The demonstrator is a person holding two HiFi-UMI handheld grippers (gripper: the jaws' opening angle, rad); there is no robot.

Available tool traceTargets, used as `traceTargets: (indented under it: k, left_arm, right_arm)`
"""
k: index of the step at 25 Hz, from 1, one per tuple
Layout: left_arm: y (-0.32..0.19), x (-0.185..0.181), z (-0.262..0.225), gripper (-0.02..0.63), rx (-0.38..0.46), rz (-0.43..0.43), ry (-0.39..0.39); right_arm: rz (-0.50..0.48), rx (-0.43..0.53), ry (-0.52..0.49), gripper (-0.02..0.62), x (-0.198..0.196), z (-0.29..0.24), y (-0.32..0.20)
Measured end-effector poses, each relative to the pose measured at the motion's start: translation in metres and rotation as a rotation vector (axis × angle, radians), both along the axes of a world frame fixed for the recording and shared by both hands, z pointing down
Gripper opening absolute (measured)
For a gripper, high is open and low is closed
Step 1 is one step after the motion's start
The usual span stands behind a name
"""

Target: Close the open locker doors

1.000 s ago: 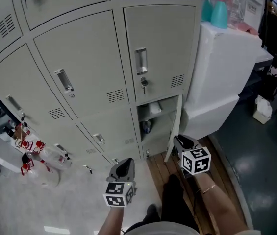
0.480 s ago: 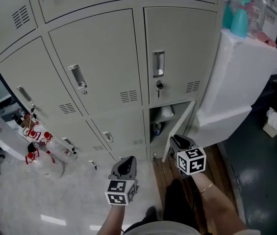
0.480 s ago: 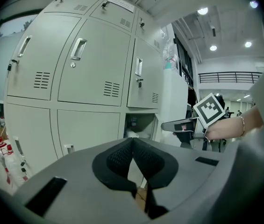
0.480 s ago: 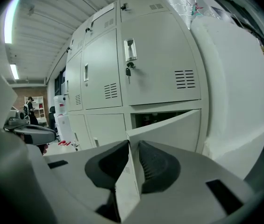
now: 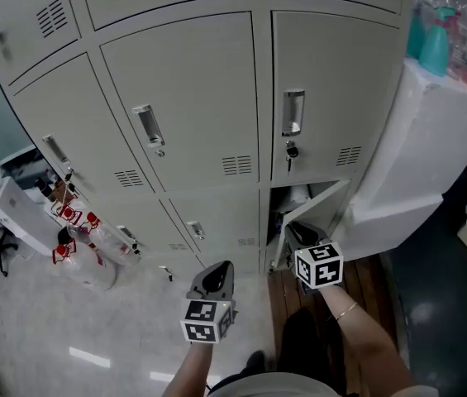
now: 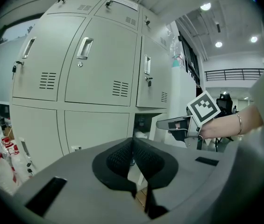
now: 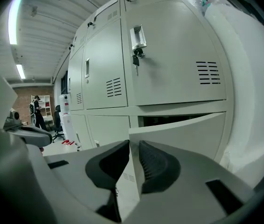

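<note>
Grey lockers [image 5: 175, 98] fill the wall ahead, and only one door is open that I can see: the open locker door [image 5: 320, 205] at the bottom right, swung partway out toward a white cabinet [image 5: 398, 139]. I count three shut doors in the row above it, and the one directly over the gap has a key [image 5: 291, 150] hanging in its lock. Of my two grippers, the right gripper [image 5: 295, 231] does the work: its jaws straddle the door's free edge and are closing on it, with the panel running between the pads. I judge I hold it there because the edge farthest from the hinge swings easiest. My left gripper [image 5: 216, 275] hangs low beside it with jaws pressed together and nothing in them, idle since this door seems to need one hand only
</note>
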State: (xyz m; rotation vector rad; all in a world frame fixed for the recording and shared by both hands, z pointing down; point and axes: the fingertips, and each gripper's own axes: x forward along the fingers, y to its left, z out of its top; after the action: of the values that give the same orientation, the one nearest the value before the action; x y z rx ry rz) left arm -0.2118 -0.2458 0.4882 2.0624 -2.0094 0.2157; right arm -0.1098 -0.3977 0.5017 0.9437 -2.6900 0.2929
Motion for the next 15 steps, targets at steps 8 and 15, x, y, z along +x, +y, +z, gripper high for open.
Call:
traceTargets:
  k: [8,15]
  left_arm:
    - [-0.019,-0.013,0.003,0.02,-0.005,-0.033,0.018]
    - [-0.038,-0.022,0.008,0.02,-0.002,-0.061,0.026]
  right_arm:
    - [-0.022,0.017,0.025,0.061,-0.032,0.002,-0.027]
    - [-0.034,0.024,0.029,0.058,-0.049,0.004,-0.052]
